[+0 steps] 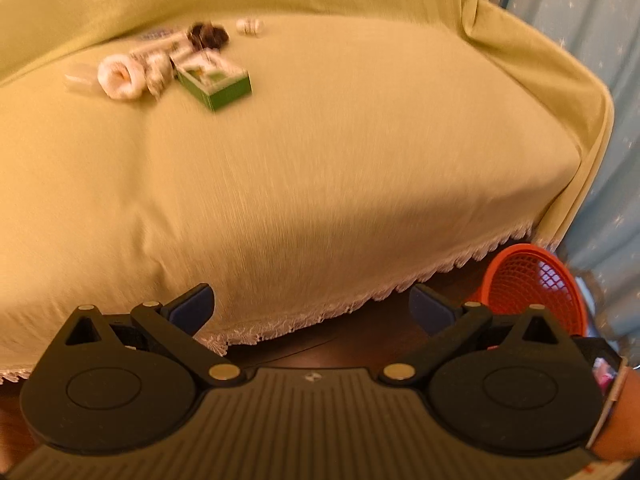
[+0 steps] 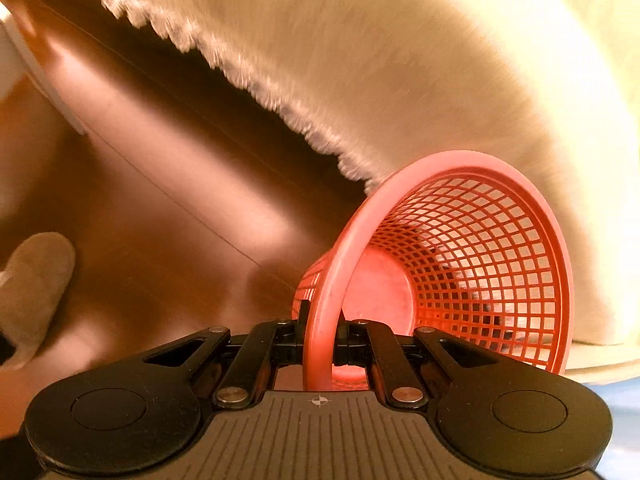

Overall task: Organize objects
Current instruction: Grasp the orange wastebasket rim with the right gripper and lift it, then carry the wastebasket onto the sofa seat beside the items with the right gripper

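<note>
Two tongs: your right tongs (image 2: 320,334) pinch the light, stiff mesh basket (image 2: 460,248) by its rim, likely tilting; left tongs (image 1: 312,308) hang open, empty.

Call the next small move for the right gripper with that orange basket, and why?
Probably carry the orange basket up onto the bare yellow-green cover, right of the clutter. The right gripper is shut on its rim, the basket looks empty and hangs beside the cover's lace edge, while the green box and other small items lie far back. The left gripper is open and holds nothing.
</note>
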